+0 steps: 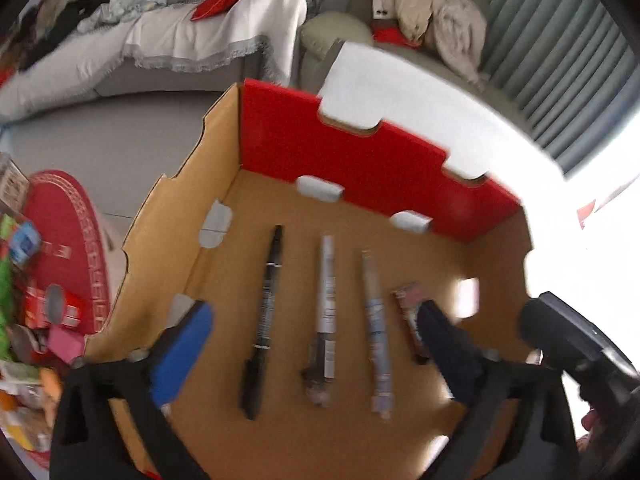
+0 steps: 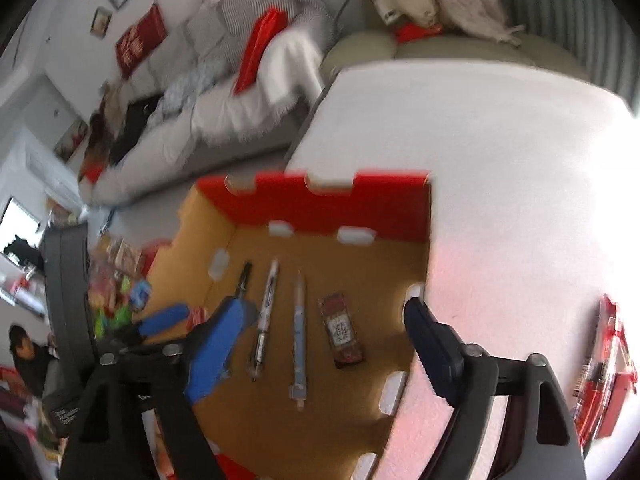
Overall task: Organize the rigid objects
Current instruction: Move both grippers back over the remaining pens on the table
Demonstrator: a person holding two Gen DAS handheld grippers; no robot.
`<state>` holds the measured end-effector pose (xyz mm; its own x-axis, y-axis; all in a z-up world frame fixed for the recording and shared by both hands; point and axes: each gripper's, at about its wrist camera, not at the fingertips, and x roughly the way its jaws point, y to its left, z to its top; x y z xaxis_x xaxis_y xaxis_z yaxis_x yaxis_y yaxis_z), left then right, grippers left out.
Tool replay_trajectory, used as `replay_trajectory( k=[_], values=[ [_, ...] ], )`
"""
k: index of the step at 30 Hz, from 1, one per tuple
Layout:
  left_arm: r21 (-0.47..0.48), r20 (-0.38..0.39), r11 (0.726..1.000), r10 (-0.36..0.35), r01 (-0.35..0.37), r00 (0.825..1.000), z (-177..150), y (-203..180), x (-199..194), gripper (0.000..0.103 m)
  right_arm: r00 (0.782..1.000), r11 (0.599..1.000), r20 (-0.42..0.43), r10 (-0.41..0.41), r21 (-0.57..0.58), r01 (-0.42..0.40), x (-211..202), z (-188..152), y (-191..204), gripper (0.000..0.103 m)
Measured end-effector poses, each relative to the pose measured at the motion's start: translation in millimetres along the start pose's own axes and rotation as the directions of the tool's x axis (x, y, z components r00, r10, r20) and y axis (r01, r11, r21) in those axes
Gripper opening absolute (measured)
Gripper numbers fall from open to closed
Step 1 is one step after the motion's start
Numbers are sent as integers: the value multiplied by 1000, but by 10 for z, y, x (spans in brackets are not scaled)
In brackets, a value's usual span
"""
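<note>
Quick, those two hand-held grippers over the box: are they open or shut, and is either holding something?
Left hand-held gripper: open, holding nothing.
Right hand-held gripper: open, holding nothing.

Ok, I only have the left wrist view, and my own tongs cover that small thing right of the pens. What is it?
Observer: A small dark red packet with a white label, flat in the box, apart from the blue pen.
Operator: Are the right tongs holding anything?
Observer: No, the right tongs are open and empty over the box.
Operator: Anything left outside, to the right?
Observer: Some red packs on the white table, beyond the box's right wall.
</note>
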<state>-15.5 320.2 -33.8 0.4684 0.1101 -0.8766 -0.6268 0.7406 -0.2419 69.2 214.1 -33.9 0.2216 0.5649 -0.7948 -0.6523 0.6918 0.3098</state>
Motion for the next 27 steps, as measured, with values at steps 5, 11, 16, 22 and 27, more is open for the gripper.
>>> replay_trajectory(
  k=[5,11,16,22,27],
  values=[
    [41,100,999,-22,18,995,-112,-184,-328,103,994,1000,110,13,20,-16,-550,-165,-148,103],
    [166,88,978,-144,128,986,-460,-916,-577,103,982,978,128,-140,170,117,-1035,-604,-867,103],
    [340,20,921,-211,192,977,-887,-1764,-570,103,930,897,69,-360,301,325,-1329,-1105,-1658,103],
    [466,-18,882,-77,76,997,-1249,-2463,-35,103,893,792,-97,-439,427,436,-1391,-1608,-2485,103],
    [490,-15,872,6,2,1000,-1151,-2806,367,103,885,789,-122,-449,410,457,-1404,-1813,-2738,103]
  ],
)
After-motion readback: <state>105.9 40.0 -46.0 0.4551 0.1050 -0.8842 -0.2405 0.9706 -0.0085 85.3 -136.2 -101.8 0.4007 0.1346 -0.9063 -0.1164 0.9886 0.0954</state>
